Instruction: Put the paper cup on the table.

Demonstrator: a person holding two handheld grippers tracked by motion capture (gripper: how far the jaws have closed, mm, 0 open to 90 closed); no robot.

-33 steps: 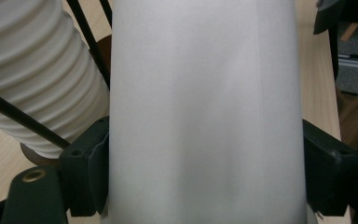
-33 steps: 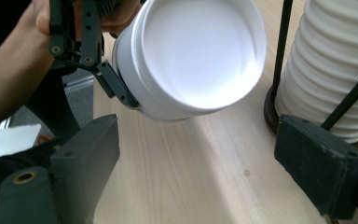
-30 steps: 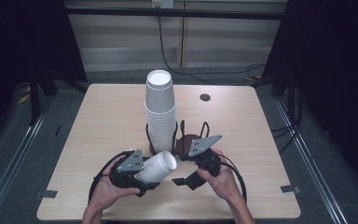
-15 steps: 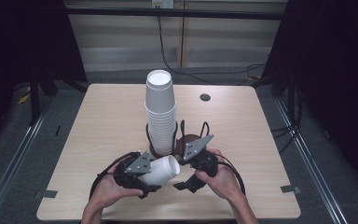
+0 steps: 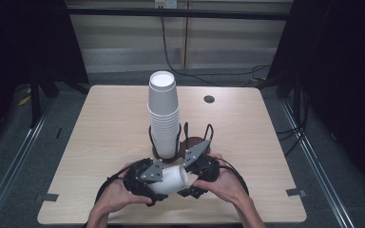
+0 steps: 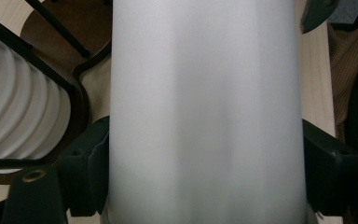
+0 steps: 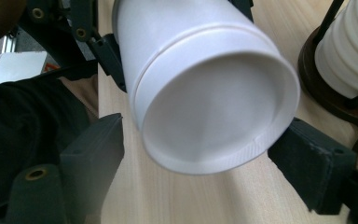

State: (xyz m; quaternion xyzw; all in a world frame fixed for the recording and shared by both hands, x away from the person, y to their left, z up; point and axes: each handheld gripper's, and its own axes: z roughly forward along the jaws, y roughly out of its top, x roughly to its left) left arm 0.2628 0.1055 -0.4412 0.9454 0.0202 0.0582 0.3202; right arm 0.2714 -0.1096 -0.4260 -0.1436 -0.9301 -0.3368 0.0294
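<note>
— Where's the loose white cup [image 5: 171,179]?

— Lying on its side above the worktop [image 5: 100,128], just in front of the wire holder [image 5: 183,142] with its tall cup stack [image 5: 163,114]. Its closed base faces the right claw.

— And the left claw [image 5: 159,183]?

— Clamped on the cup's wall; its own view has a jaw pressed against each side of the cup [image 6: 205,112].

— The right claw [image 5: 190,183]?

— Apart. In its own view the jaws stand on either side of the cup's base [image 7: 214,116], with a gap at the left jaw; contact at the other I cannot tell.
</note>
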